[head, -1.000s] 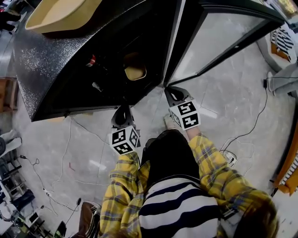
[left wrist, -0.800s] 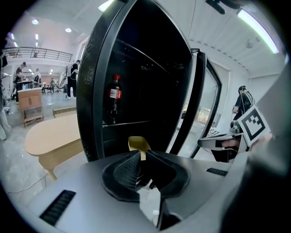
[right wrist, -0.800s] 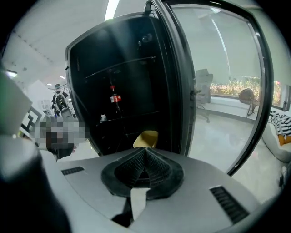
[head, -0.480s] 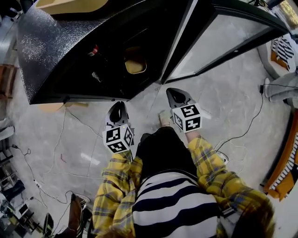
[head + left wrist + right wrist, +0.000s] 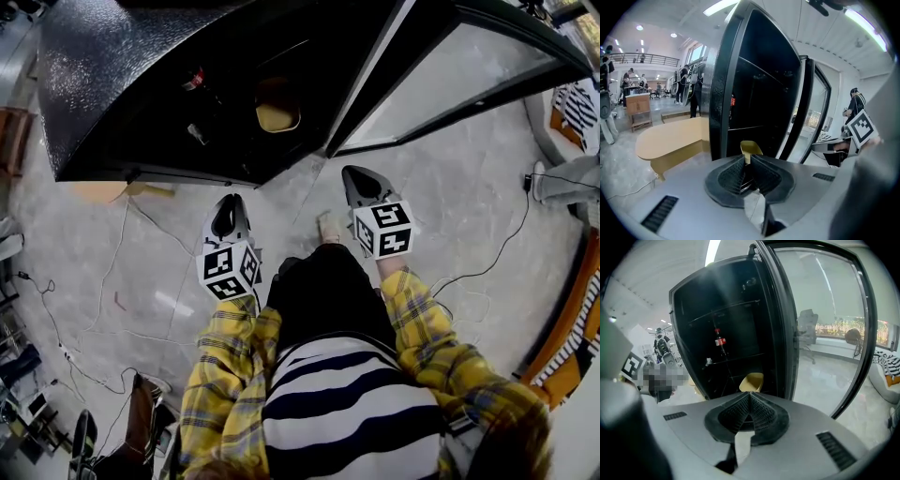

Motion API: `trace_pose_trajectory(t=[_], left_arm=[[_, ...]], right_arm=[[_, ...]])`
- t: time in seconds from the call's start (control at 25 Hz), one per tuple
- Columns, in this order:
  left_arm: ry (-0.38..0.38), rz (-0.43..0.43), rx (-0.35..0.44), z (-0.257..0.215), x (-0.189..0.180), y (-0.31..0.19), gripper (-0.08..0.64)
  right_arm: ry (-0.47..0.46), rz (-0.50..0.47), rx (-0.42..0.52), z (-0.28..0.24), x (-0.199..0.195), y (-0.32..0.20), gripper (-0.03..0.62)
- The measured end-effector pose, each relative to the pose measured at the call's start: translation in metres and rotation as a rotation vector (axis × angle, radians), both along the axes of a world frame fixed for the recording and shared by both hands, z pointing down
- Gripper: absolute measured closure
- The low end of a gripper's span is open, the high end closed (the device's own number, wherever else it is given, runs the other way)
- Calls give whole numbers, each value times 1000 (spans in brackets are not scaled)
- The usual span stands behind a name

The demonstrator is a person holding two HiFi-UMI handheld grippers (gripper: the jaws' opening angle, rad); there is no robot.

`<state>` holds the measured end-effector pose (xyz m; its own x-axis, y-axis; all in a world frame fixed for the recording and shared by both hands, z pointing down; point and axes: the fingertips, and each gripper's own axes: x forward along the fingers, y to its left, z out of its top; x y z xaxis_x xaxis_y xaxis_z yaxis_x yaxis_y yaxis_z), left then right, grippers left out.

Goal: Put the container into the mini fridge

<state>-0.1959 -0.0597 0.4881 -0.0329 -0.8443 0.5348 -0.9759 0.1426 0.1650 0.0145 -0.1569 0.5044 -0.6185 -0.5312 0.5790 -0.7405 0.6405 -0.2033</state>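
Note:
The mini fridge (image 5: 112, 94) stands open, its glass door (image 5: 450, 75) swung out to the right. The yellow container (image 5: 278, 116) sits inside, low in the dark interior; it also shows as the container (image 5: 751, 148) in the left gripper view and the container (image 5: 752, 380) in the right gripper view. My left gripper (image 5: 228, 220) and right gripper (image 5: 359, 183) hover over the floor just outside the opening, pointing at it. The left gripper (image 5: 745, 158) and right gripper (image 5: 750, 394) are both shut with nothing between the pads.
A cola bottle (image 5: 720, 341) stands on a fridge shelf above the container. Cables (image 5: 122, 281) trail over the marble floor. A light wooden table (image 5: 670, 138) stands left of the fridge. A shoe (image 5: 328, 226) is between the grippers. An office chair (image 5: 806, 324) shows behind the glass door.
Both grippers have drawn back a little from the fridge opening, and the view has shifted with them. The container stays where it was inside.

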Motion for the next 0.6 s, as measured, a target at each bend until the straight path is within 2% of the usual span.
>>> trace_pose_trajectory(t=[0.16,0.32,0.6], left_arm=[[-3,-5,6,-3,-2,2,526],[27,-27,13,-6,-4,2,526],[31,-18,17,-9,0,5,526]], right_arm=[[-2,-20,1,-2,-5,1,566],[0,-27,4,-3,-10,0,566],[-4,-39,4,-4,-15,3,566]])
